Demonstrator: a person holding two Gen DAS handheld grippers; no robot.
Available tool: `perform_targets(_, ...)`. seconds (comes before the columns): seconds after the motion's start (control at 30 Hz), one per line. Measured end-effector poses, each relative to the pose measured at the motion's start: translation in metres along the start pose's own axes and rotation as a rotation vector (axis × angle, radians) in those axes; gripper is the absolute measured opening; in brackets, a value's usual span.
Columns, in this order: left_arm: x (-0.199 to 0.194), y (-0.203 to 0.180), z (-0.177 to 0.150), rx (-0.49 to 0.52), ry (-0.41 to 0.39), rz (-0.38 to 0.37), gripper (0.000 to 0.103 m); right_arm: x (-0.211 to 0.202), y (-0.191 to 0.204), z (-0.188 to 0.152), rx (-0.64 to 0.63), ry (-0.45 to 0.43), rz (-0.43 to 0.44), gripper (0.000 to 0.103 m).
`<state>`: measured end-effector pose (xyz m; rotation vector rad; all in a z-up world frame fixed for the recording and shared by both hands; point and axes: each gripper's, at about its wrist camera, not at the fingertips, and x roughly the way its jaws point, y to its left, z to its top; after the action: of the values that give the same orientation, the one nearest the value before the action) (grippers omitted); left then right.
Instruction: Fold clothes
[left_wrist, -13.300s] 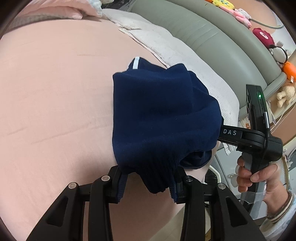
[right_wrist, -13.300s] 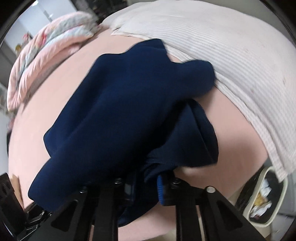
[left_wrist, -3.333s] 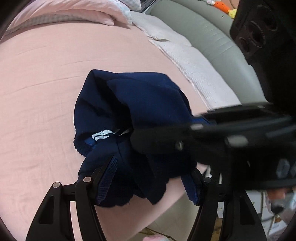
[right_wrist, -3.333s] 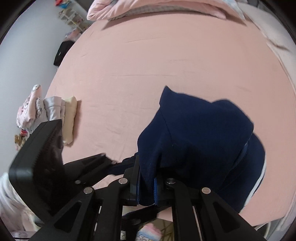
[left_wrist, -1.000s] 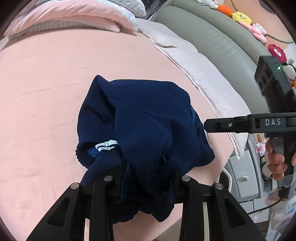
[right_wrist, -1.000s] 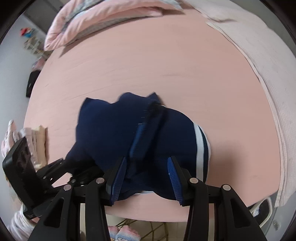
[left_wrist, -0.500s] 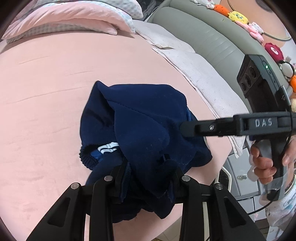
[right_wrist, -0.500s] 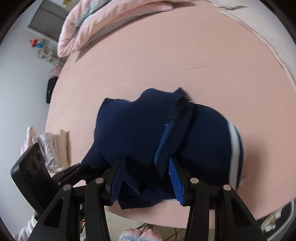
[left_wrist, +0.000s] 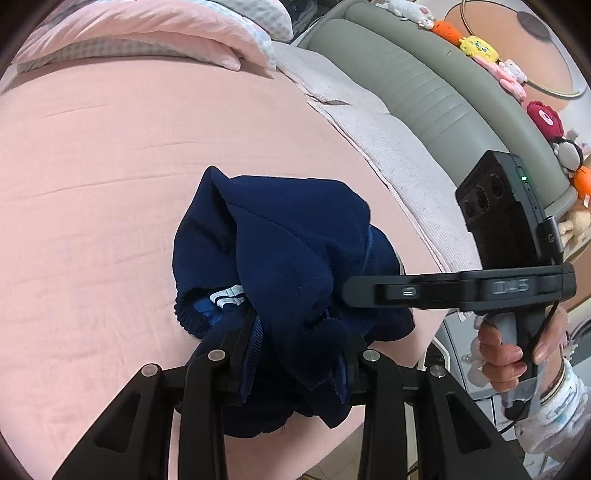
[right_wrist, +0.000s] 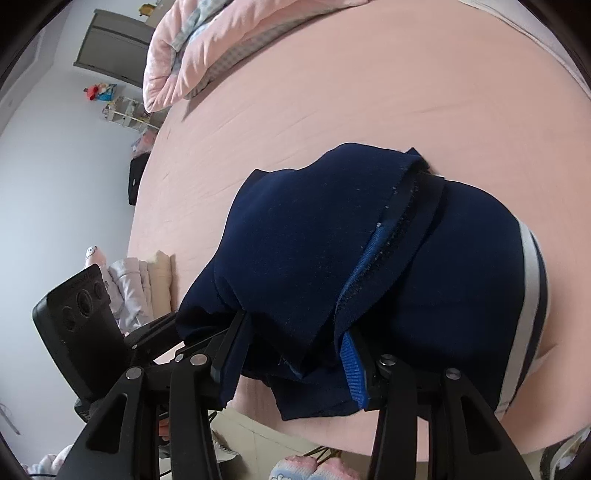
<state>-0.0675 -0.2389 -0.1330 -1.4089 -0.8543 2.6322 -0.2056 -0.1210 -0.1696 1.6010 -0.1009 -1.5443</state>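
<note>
A bunched navy garment (left_wrist: 288, 251) with white stripes lies near the front edge of the pink bed (left_wrist: 110, 155). My left gripper (left_wrist: 295, 354) stands partly open with a fold of the navy cloth draped between its fingers. My right gripper (right_wrist: 299, 354) reaches in from the right, its jaws apart with navy cloth (right_wrist: 332, 258) lying between them; its body (left_wrist: 461, 291) shows in the left wrist view. The white stripe (right_wrist: 528, 295) runs down the garment's right side. The fingertips of both grippers are hidden under cloth.
Pink pillows and quilt (left_wrist: 155, 33) lie at the far end of the bed. A white striped blanket (left_wrist: 399, 162) and a grey headboard (left_wrist: 443, 96) with plush toys run along the right. Folded pale clothes (right_wrist: 144, 284) sit at the bed's left edge.
My right gripper has pushed further into the garment from the right, and cloth now fills its jaws. My left gripper has stayed in place with the cloth in it.
</note>
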Motion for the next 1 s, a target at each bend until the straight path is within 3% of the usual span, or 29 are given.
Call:
perform_targets(0.03, -0.001, 0.001, 0.0, -0.003, 0.003, -0.004, 0.03, 0.003, 0.0, 0.0, 0.01, 0.001, 0.001, 0.015)
perform_targets(0.07, -0.002, 0.003, 0.001, -0.006, 0.005, -0.007, 0.03, 0.006, -0.001, 0.001, 0.022, 0.004, 0.004, 0.009)
perform_targets(0.2, -0.005, 0.012, 0.001, -0.039, 0.024, 0.004, 0.034, 0.005, 0.005, -0.001, 0.008, -0.003, 0.006, 0.008)
perform_targets(0.27, -0.008, 0.016, 0.002, -0.05, 0.03, 0.011, 0.049, 0.0, 0.013, 0.0, -0.031, -0.028, -0.002, 0.008)
perform_targets(0.43, -0.016, 0.018, 0.005, -0.03, 0.003, 0.028, 0.061, -0.015, 0.03, 0.012, -0.101, -0.081, -0.042, 0.007)
perform_targets(1.0, 0.012, 0.031, 0.001, 0.025, 0.122, 0.091, 0.062, -0.041, 0.052, 0.045, -0.202, -0.199, -0.249, 0.007)
